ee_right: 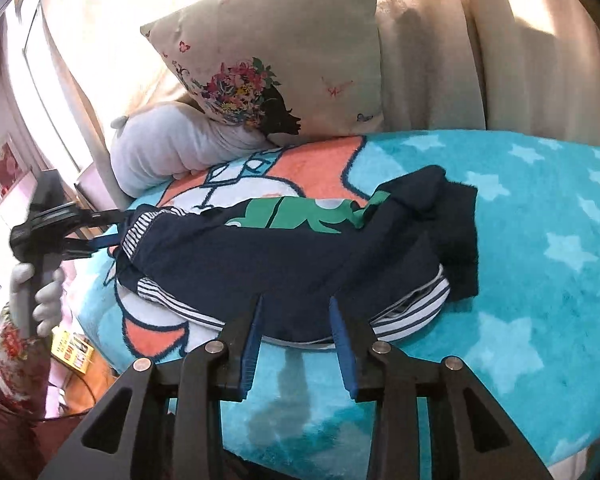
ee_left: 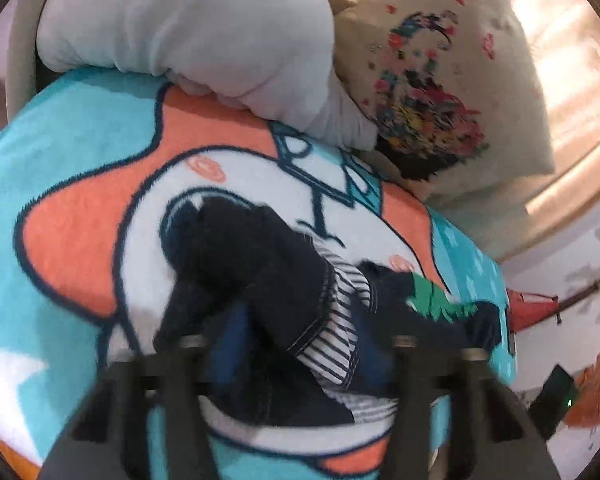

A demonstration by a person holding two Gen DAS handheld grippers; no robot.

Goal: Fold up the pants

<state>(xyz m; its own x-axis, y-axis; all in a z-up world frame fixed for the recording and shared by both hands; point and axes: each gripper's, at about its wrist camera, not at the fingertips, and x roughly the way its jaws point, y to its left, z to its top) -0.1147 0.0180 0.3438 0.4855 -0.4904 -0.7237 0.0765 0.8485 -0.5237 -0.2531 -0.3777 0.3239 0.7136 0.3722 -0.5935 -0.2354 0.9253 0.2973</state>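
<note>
- Fluffy turquoise blanket [ee_right: 520, 220] with pale stars and a coral, white and navy cartoon print, spread over the bed.
- Cream square cushion [ee_right: 300, 40] printed with a flower-haired silhouette, propped upright at the back, leaning on a beige padded headboard [ee_right: 440, 60].
- Pale grey soft pillow [ee_right: 160, 152] lying just beside the cushion, touching it, on the blanket's edge.
- Strong warm sunlight from the left, washing out the light curtain [ee_right: 100, 40] and glaring on the glossy tan padding [ee_left: 560, 60].
- White wall [ee_left: 560, 360] at the right of the left wrist view; framed red picture [ee_right: 4, 164] on a pinkish wall at far left.
</note>
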